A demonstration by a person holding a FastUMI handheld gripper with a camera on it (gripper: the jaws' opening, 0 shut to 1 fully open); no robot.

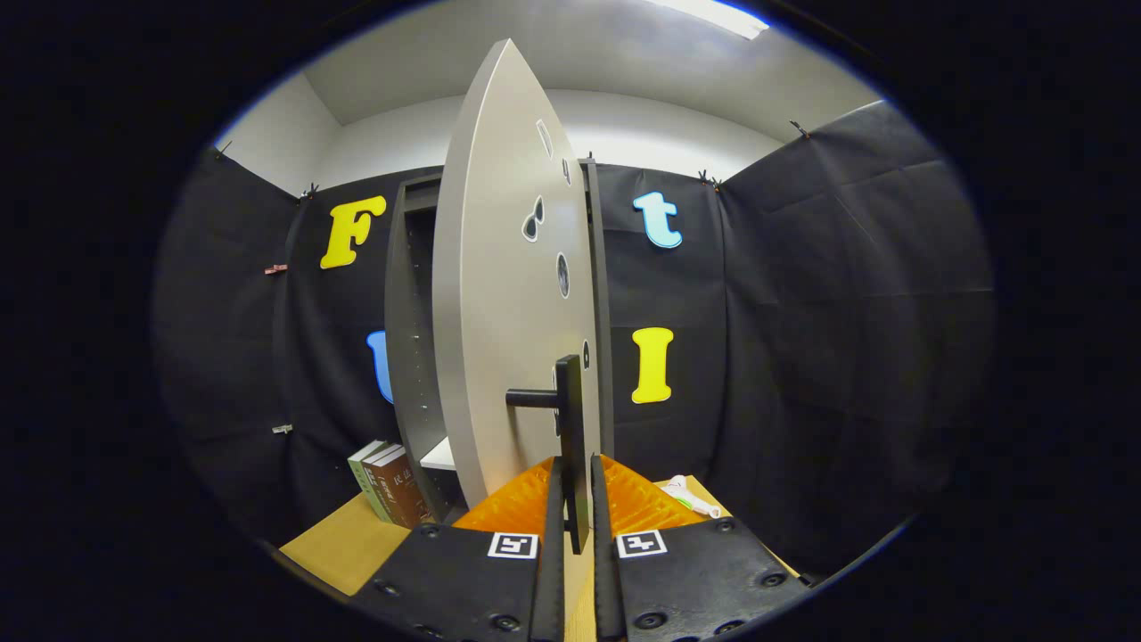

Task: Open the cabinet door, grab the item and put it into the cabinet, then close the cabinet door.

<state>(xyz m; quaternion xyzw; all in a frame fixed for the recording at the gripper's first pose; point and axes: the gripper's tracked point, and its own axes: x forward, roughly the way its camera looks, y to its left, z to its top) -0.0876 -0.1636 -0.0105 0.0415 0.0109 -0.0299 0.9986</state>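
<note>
Already clamped on the door's bar handle (570, 428), the gripper (571, 504) could slip off the swung-out cabinet door (499, 312) if pulled off its hinge arc, while the small white item (688, 496) waits on the table (343, 544) beside the cabinet (412, 339).

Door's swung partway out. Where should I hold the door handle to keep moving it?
Grip the door handle's upright black bar, coming straight on from its free outer edge. It stands off the door on a short post, leaving room on both sides. The tool already closes on its lower part.
</note>
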